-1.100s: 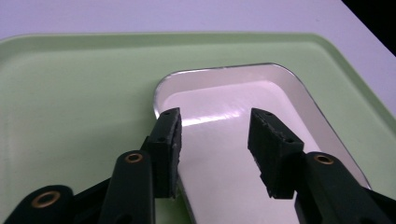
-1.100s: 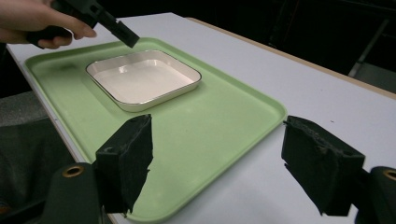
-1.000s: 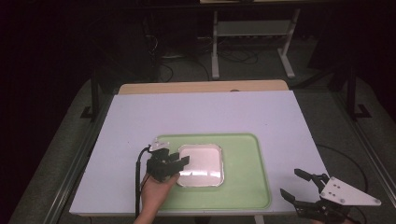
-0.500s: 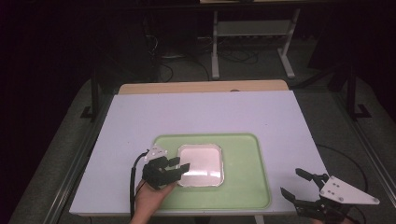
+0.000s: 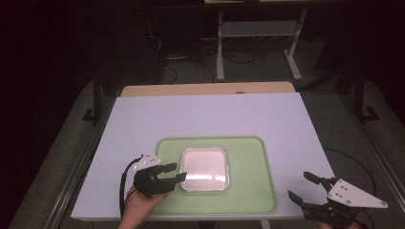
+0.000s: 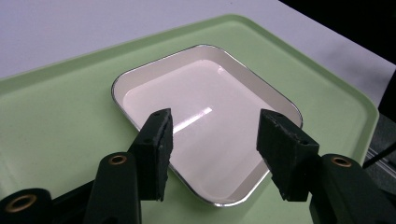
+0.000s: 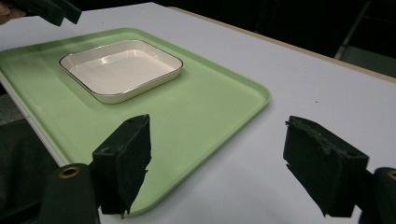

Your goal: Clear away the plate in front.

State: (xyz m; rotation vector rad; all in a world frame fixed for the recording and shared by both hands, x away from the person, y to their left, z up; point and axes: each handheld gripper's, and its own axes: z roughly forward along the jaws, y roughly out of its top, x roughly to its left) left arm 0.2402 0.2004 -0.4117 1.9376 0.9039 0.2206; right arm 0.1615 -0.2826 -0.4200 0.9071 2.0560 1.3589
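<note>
On the near half of the white desk (image 5: pixel 205 114) a green tray (image 5: pixel 248 191) is laid flat, its long axis running left to right across the desk, and a shallow white dish (image 5: pixel 204 168) with a thin metallic rim is set in the tray's left-centre part — nearly square, with rounded corners, so that no clear long axis can be told. The left hand-held gripper (image 5: pixel 173 172) is held over the tray's left edge, pointing right toward the dish, its jaws moderately apart; seen from its own camera, the left hand-held gripper (image 6: pixel 212 144) frames the dish's near corner without touching it. The right hand-held gripper (image 5: pixel 302 188) is held wide open at the desk's near right corner, well apart from the dish.
</note>
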